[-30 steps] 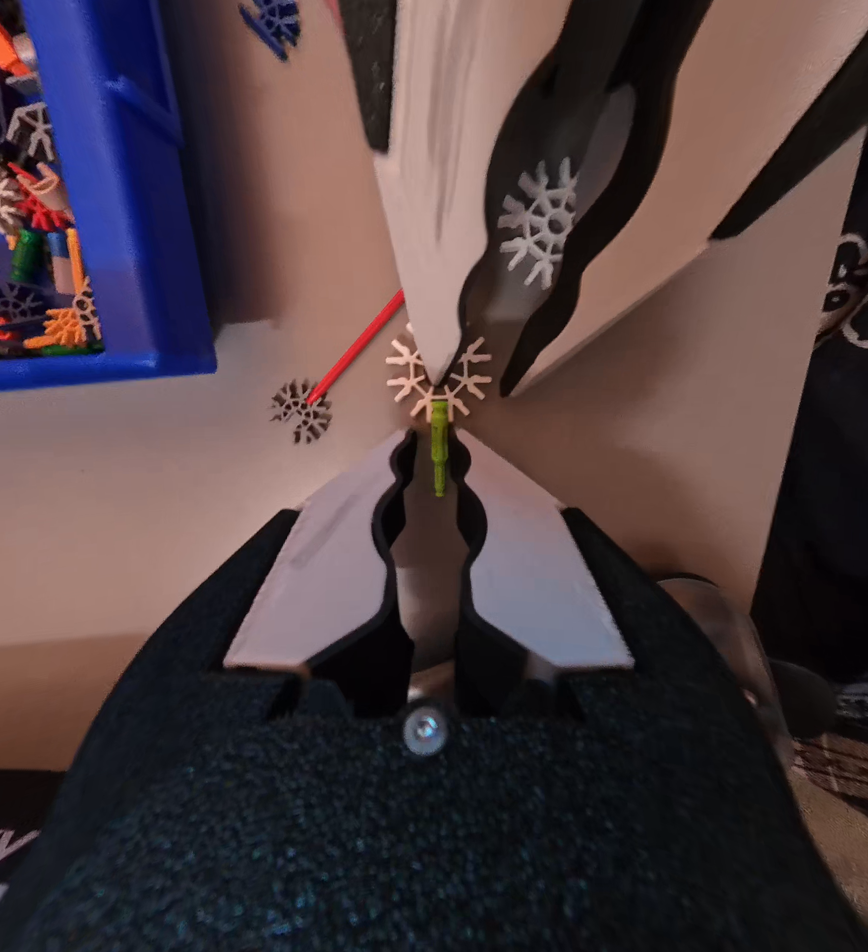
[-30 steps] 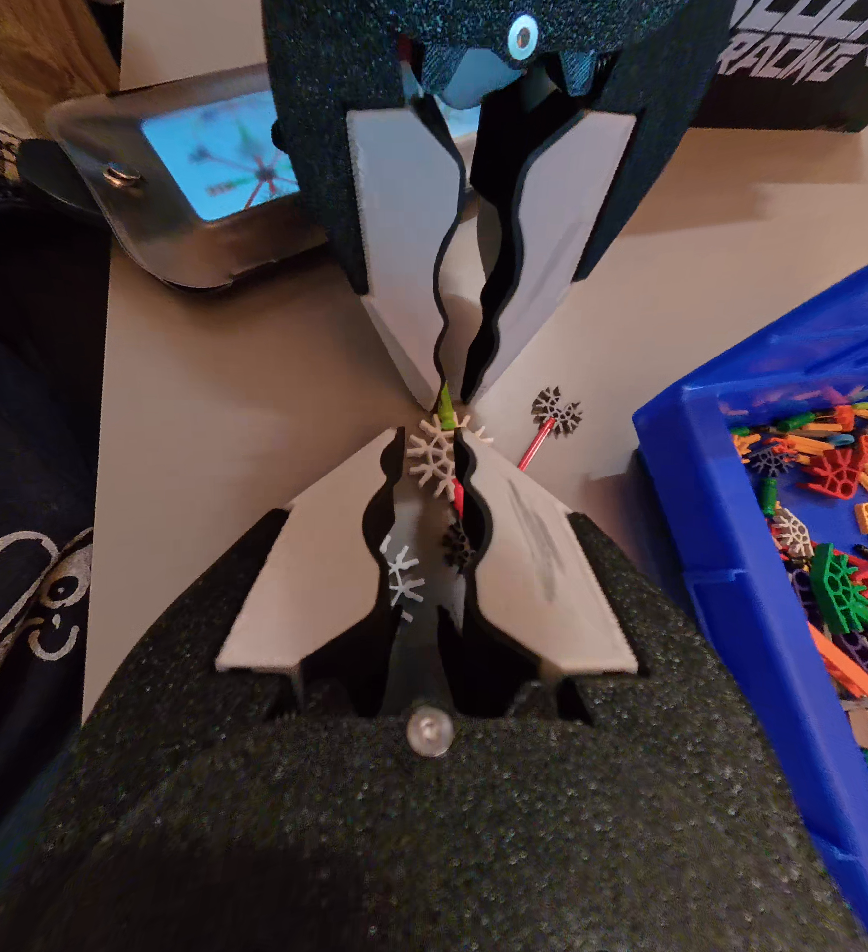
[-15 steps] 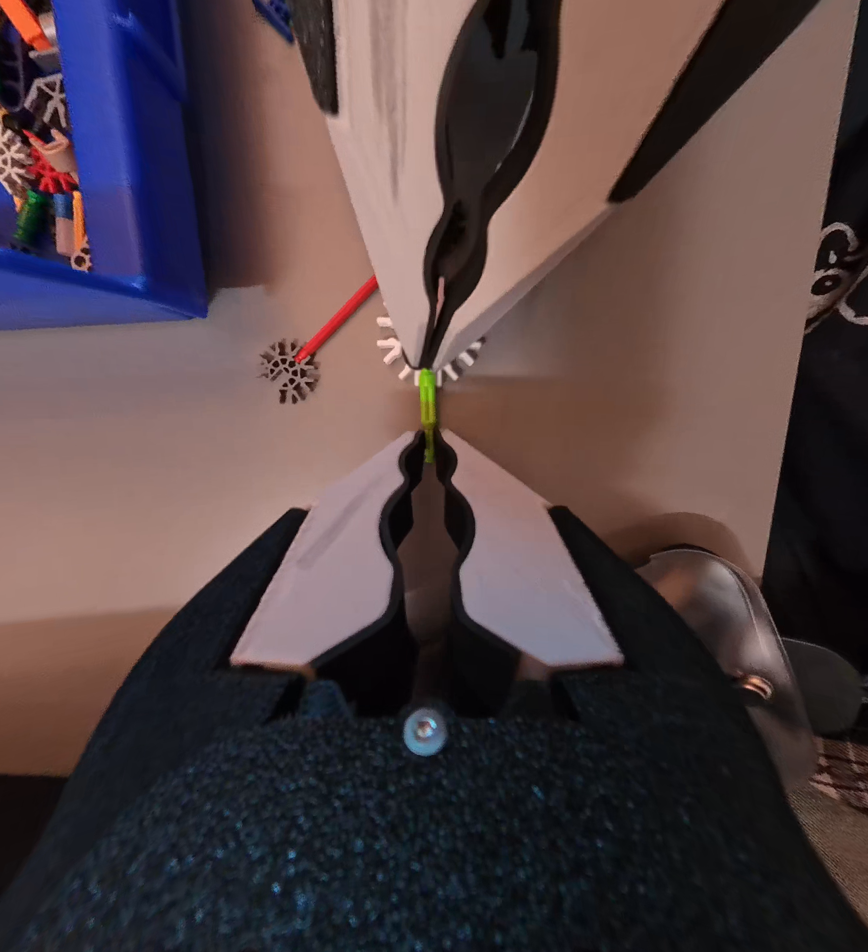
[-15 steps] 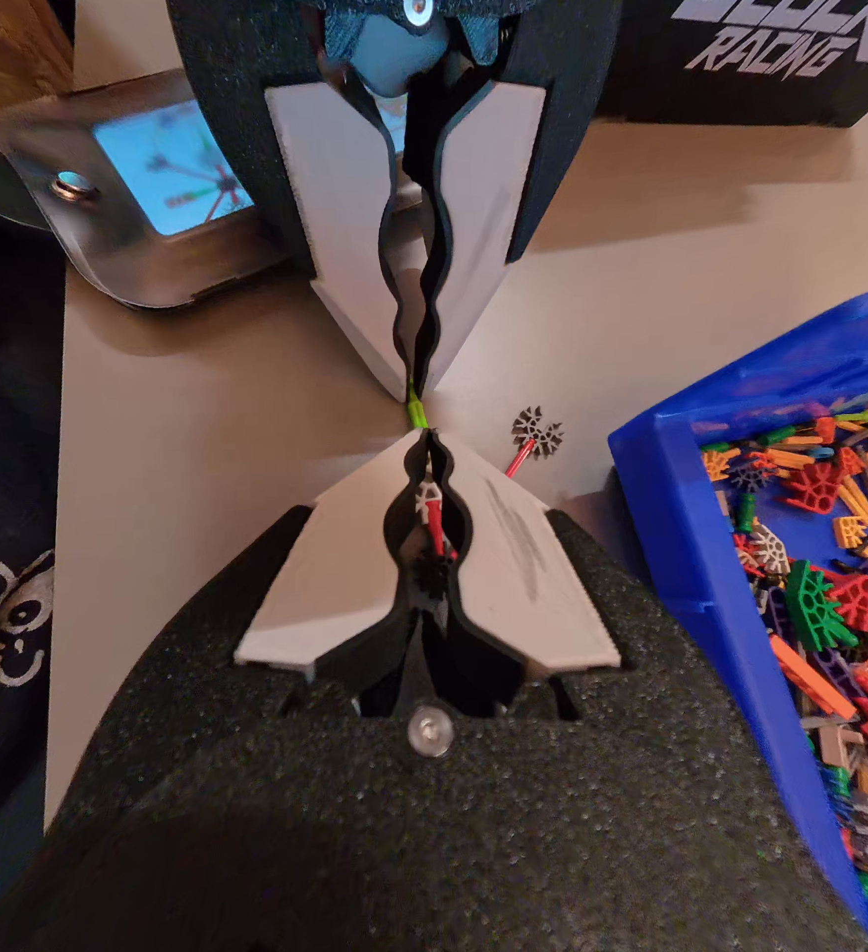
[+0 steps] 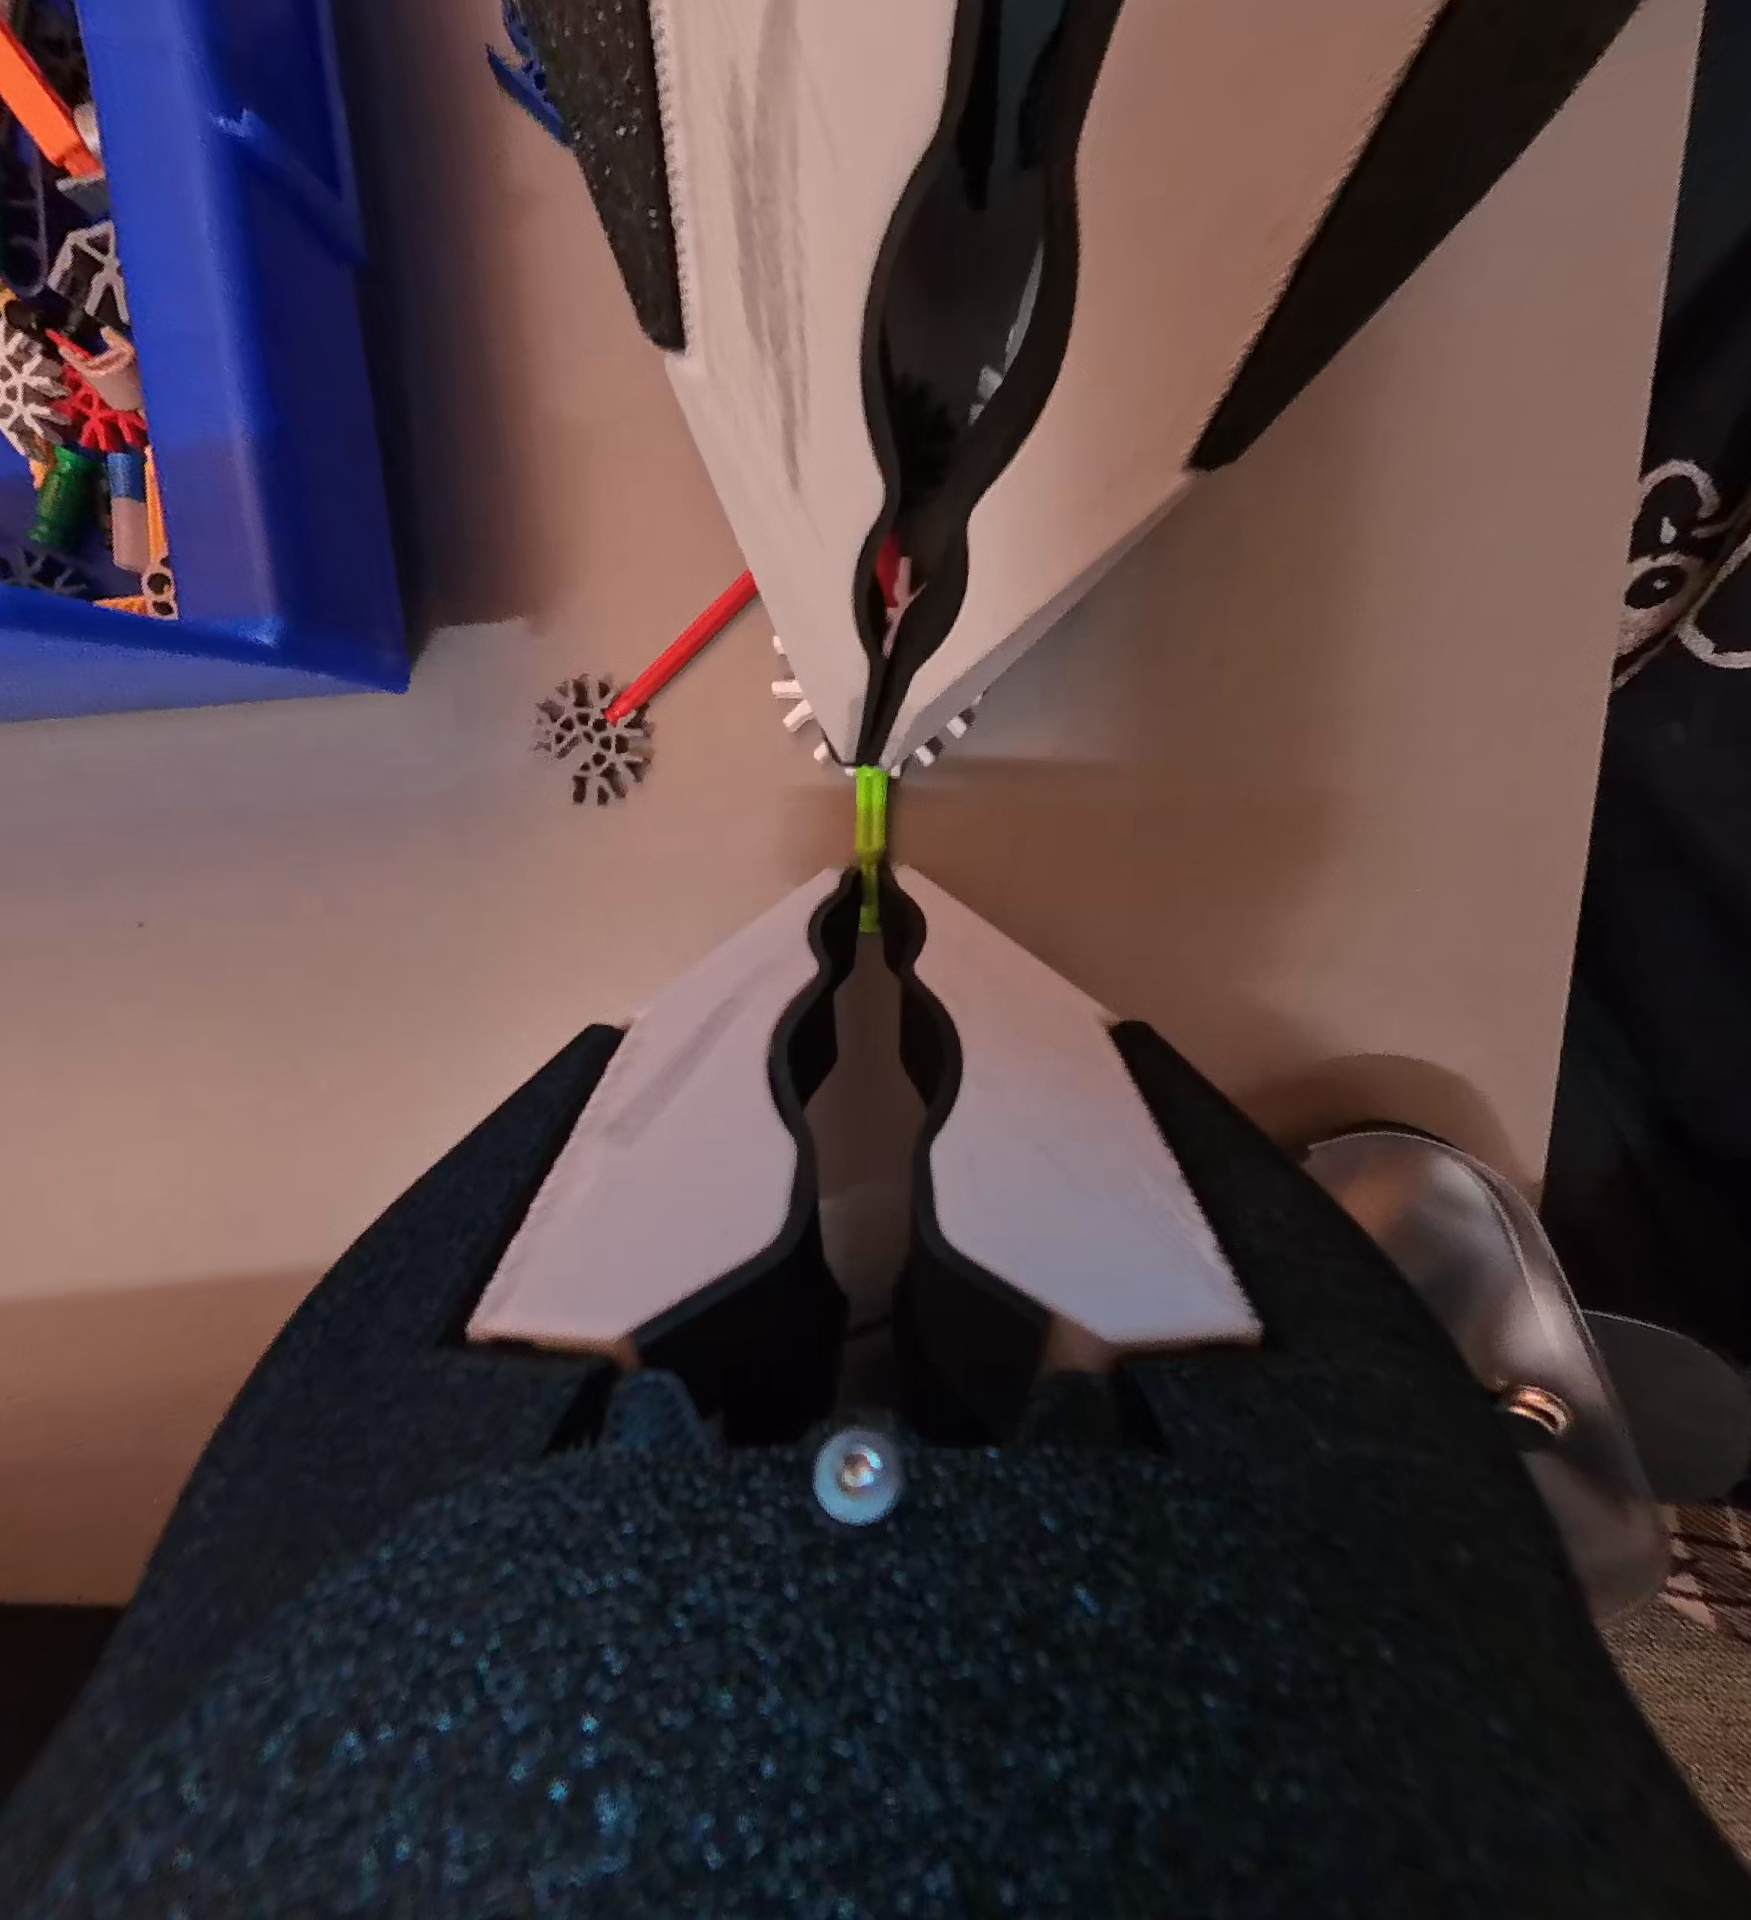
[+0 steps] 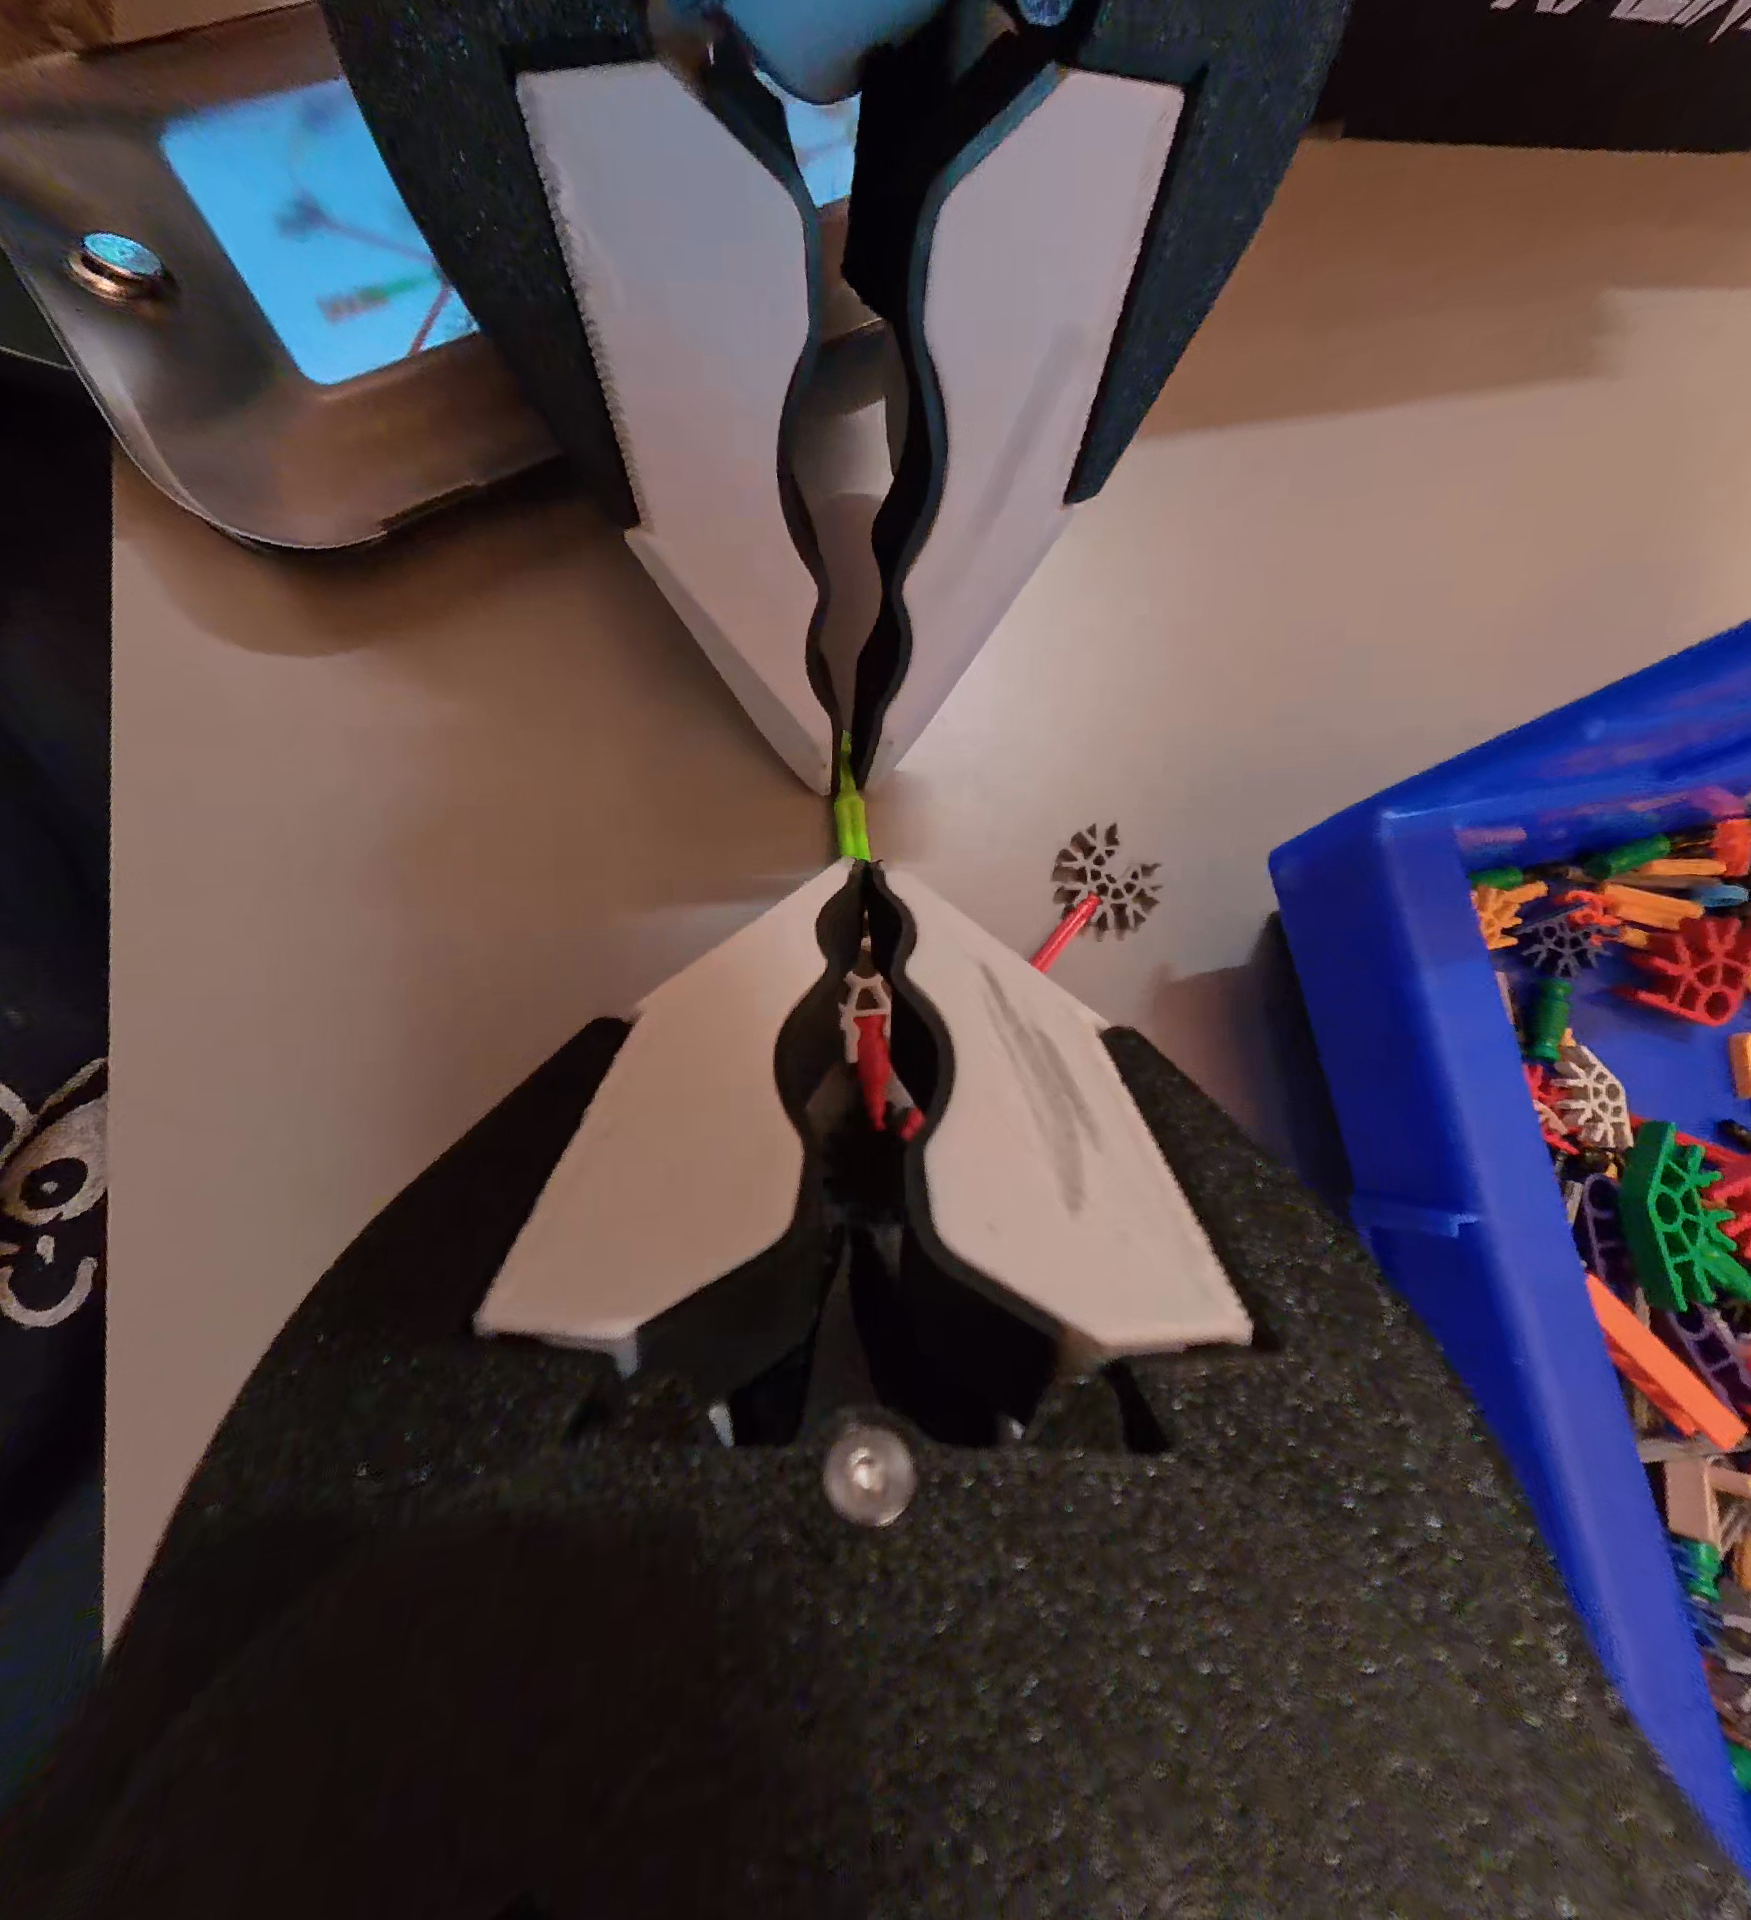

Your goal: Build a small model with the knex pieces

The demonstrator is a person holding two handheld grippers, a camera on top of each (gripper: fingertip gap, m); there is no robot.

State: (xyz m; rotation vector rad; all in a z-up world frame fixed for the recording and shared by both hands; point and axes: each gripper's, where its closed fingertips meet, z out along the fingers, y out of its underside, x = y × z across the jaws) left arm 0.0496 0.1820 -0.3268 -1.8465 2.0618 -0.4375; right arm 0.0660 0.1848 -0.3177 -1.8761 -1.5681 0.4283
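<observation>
My left gripper (image 5: 869, 883) is shut on the near end of a short green rod (image 5: 871, 821). The rod's far end meets a white snowflake connector (image 5: 793, 709), which my right gripper (image 5: 866, 753) pinches from the opposite side. In the right wrist view, my right gripper (image 6: 866, 878) is shut on the white connector (image 6: 863, 1000), and a red rod (image 6: 876, 1075) runs back between its fingers. The green rod (image 6: 850, 826) bridges the two sets of tips, and the left gripper (image 6: 850, 769) comes in from above. All of it hangs just above the beige table (image 6: 435, 831).
A grey snowflake connector (image 6: 1105, 883) on a red rod (image 6: 1063, 930) lies on the table to the right. A blue bin (image 6: 1370, 1039) of mixed coloured pieces stands beyond it. A metal-framed lit screen (image 6: 320, 239) sits at the far left and a black box (image 6: 1577, 73) at the back.
My right gripper has closed flat onto the white connector, which it held loosely before. Both grippers have drawn slightly apart along the green rod, so more of it shows.
</observation>
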